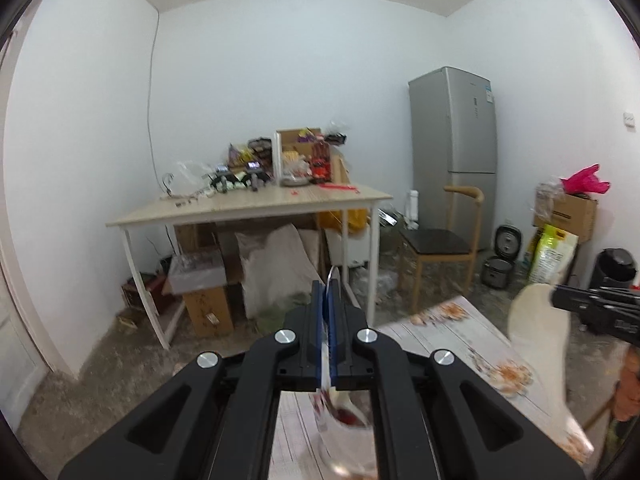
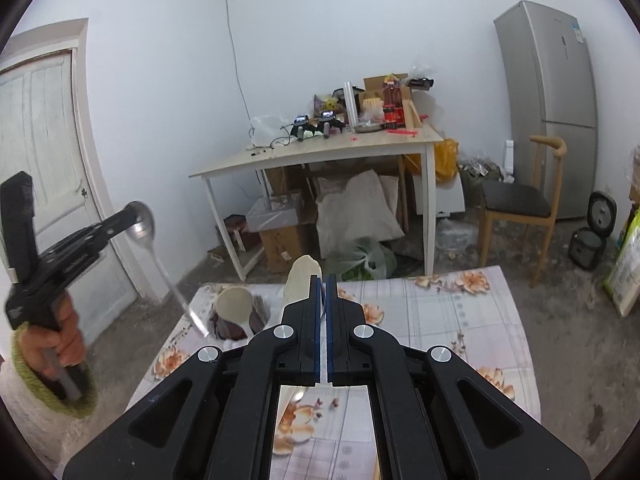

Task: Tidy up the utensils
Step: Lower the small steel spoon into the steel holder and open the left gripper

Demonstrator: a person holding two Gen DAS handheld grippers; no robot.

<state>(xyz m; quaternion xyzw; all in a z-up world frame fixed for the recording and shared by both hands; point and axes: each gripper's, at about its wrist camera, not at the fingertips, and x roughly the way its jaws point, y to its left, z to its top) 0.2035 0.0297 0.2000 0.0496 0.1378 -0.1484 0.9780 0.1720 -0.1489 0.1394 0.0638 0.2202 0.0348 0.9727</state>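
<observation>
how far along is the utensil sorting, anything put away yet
Nothing looks put away yet. In hand: the left gripper is shut on a metal spoon, and the right gripper is shut on a cream spatula, both raised above the floral table. Left: a cream ladle still rests on the table.

Left black gripper: matt plastic body, gloss silver screw heads. It pinches a polished metal spoon, mirror-bright bowl, smooth thin handle. Right black gripper: same matt plastic, with blue rubbery-looking pads. It grips a cream paddle-shaped spatula, smooth, matt, looks plastic. A cream ladle in a dark holder has the same matt finish. Floral tablecloth: smooth, slight sheen, looks like vinyl. Knit sleeve with green cuff: fuzzy cloth. Tall grey fridge: brushed metal look. Pale far table: wood-grain top, white painted legs. Floor rough.
</observation>
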